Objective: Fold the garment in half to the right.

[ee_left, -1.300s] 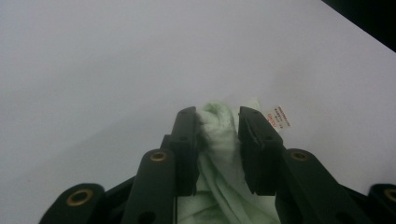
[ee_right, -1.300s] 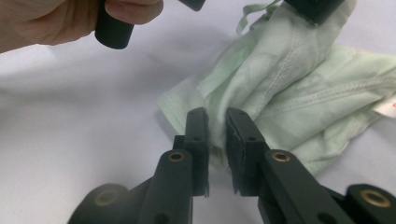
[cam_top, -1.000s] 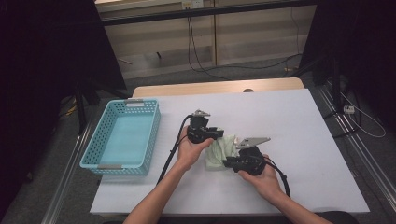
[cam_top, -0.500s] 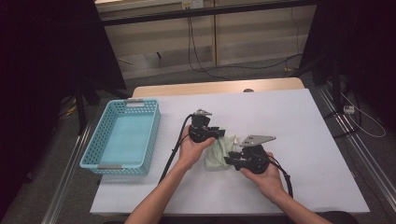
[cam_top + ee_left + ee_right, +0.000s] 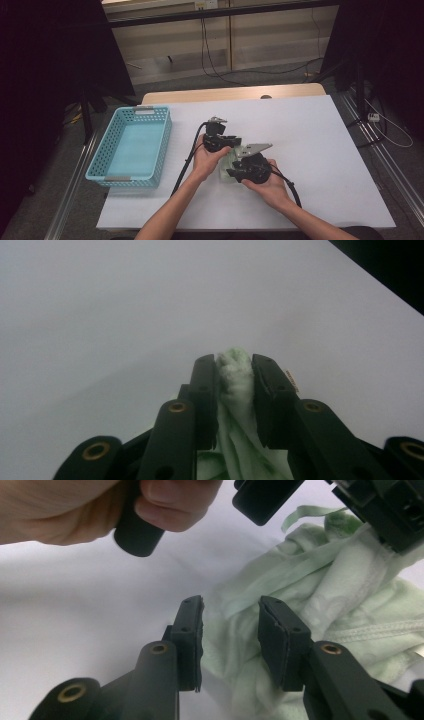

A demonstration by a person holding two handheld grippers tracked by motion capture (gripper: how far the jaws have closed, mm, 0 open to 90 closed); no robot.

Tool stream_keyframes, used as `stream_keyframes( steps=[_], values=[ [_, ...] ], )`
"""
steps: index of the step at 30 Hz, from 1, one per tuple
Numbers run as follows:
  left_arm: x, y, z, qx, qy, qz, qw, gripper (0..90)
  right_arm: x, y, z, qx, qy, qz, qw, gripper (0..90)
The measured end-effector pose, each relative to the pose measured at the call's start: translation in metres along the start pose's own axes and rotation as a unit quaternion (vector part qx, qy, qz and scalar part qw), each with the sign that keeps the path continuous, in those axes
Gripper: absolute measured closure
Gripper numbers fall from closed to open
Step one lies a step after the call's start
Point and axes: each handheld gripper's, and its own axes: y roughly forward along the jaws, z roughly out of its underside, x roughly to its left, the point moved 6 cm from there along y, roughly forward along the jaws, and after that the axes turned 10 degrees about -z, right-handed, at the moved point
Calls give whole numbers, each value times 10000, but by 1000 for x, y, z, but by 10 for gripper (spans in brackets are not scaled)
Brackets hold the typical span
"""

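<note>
Soft, light, floppy pale-green cloth (image 5: 227, 165) bunched mid-table at 3 o'clock of the blue basket (image 5: 131, 145), pinched in left gripper (image 5: 235, 371), right gripper (image 5: 231, 607) just opening, best grabbed at hem.

Even overhead light brightens the white table (image 5: 310, 150), dark surroundings; both gripper views look soft and hazy.

Bare forearms; black grippers, brass-ringed screw holes on black fingers (image 5: 280, 640), trailing black cables, grey three-cornered plate.
</note>
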Motion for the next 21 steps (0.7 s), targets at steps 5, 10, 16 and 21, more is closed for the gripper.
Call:
stream_keyframes(
  steps=[5,10,16,21],
  values=[
    [-2,0,0,11,13,-3,10000,747,-2,-4,3,-52,82,96,9999,890],
    [-3,0,0,13,23,-12,10000,749,-5,-17,9,-193,249,64,9995,896],
    [-6,3,1,34,51,-19,10000,736,-11,-25,17,-194,426,133,9988,891],
    [-6,1,1,-13,92,31,10000,682,-14,-23,27,-39,588,137,9982,875]
  ],
)
